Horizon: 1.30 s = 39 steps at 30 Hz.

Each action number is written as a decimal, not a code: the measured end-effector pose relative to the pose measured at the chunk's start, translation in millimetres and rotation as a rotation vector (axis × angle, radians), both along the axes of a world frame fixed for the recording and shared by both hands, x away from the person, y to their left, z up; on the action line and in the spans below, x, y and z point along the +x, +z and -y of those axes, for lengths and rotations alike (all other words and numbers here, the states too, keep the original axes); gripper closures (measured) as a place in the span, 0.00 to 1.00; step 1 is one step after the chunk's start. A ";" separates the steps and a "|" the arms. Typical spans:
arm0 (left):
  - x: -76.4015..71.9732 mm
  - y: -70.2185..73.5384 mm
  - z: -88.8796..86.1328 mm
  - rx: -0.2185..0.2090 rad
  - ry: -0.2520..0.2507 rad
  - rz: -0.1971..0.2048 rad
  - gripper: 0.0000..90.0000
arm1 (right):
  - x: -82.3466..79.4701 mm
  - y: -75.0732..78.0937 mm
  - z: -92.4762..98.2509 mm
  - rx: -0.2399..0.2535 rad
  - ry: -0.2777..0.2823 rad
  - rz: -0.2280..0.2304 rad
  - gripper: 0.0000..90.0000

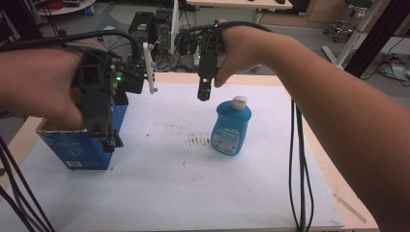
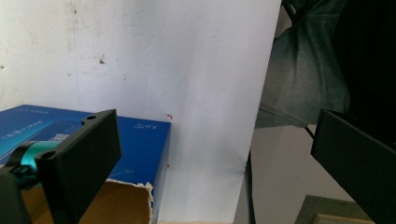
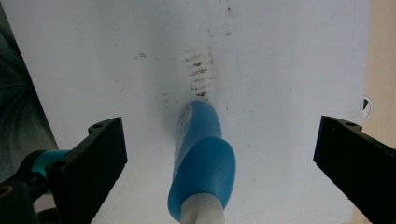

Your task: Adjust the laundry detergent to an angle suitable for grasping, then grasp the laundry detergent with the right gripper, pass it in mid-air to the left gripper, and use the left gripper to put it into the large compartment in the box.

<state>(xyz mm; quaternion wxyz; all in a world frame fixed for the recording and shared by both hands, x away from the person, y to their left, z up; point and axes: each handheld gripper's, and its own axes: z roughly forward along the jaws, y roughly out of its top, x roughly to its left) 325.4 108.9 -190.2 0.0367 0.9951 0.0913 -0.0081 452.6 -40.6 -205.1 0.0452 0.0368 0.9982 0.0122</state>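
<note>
- While a blue bottle point(image 1: 231, 126) with a white cap stands upright near the middle of the white table cover point(image 1: 193, 193), the right gripper point(image 1: 203, 93) hangs just above and behind it, jaws spread wide and empty.
- Seen along those jaws, the bottle point(image 3: 201, 163) sits between them but lower, untouched: by appearances the approach before a grasp.
- Next would likely call for lowering until the jaws flank the bottle's body, then closing squarely.
- At the left edge, the left gripper point(image 1: 110, 140) hovers over an open blue box point(image 1: 77, 145), jaws also apart, nothing held.
- Both forearms reach in, hands pointing the grippers downward.
</note>
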 end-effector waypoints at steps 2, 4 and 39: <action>0.3 0.8 -0.8 -0.008 0.008 0.004 0.02 | -1.4 0.1 -0.4 -0.001 0.006 0.005 0.02; -0.1 0.6 -1.0 -0.014 0.014 0.007 0.02 | -2.6 0.7 -0.3 0.000 0.008 0.008 0.02; 11.9 -9.9 8.9 0.002 -0.032 -0.006 0.02 | 10.6 -2.6 7.3 0.045 -0.060 0.039 0.02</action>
